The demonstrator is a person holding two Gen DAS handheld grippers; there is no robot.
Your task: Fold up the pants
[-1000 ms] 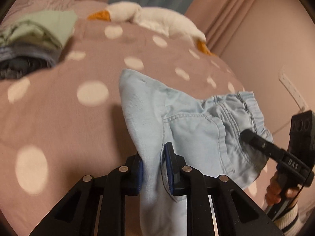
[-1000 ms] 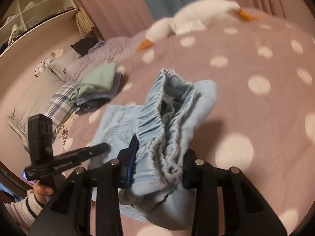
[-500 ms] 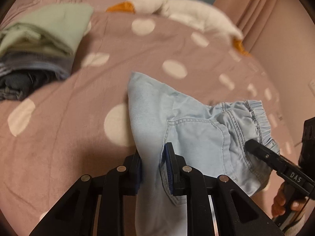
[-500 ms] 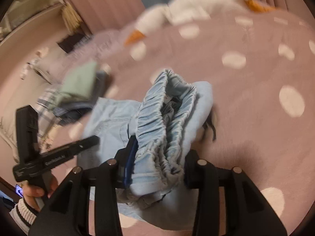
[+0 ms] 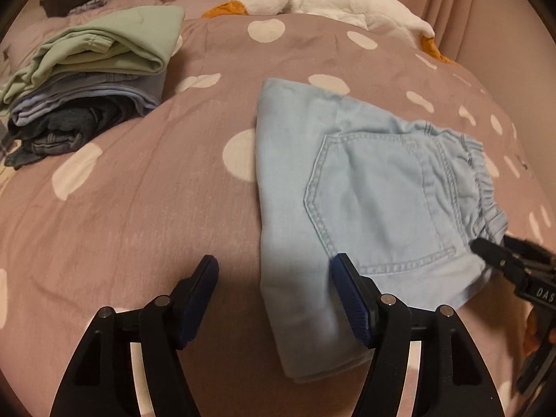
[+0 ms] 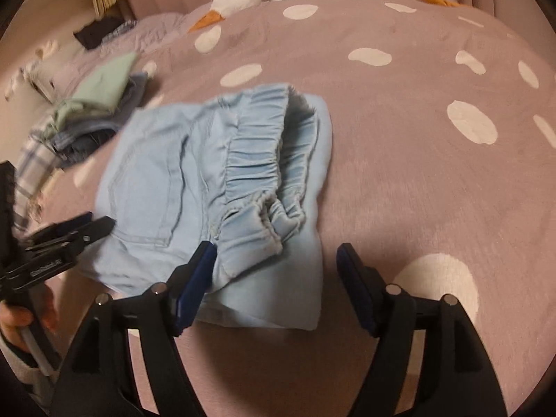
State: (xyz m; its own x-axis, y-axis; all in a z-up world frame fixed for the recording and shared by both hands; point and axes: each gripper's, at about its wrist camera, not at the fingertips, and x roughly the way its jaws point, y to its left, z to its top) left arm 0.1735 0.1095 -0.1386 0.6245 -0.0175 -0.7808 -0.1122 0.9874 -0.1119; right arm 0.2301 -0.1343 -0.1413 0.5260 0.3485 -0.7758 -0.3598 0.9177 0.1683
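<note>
Folded light-blue denim pants (image 5: 361, 215) with elastic waistband: lying flat on mauve white-dotted bedspread (image 5: 139, 208). Left gripper (image 5: 274, 292): jaws spread wide, holding nothing. Right gripper (image 6: 274, 278): jaws spread wide, empty, at waistband end. Stack of folded green and blue garments (image 5: 93, 80): far left. White plush goose (image 5: 312, 0): far edge.

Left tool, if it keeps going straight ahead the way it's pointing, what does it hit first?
Probably the light blue pants: the open left tool already straddles their near edge. Beyond lies the dotted bedspread; depth is hard to judge.
</note>
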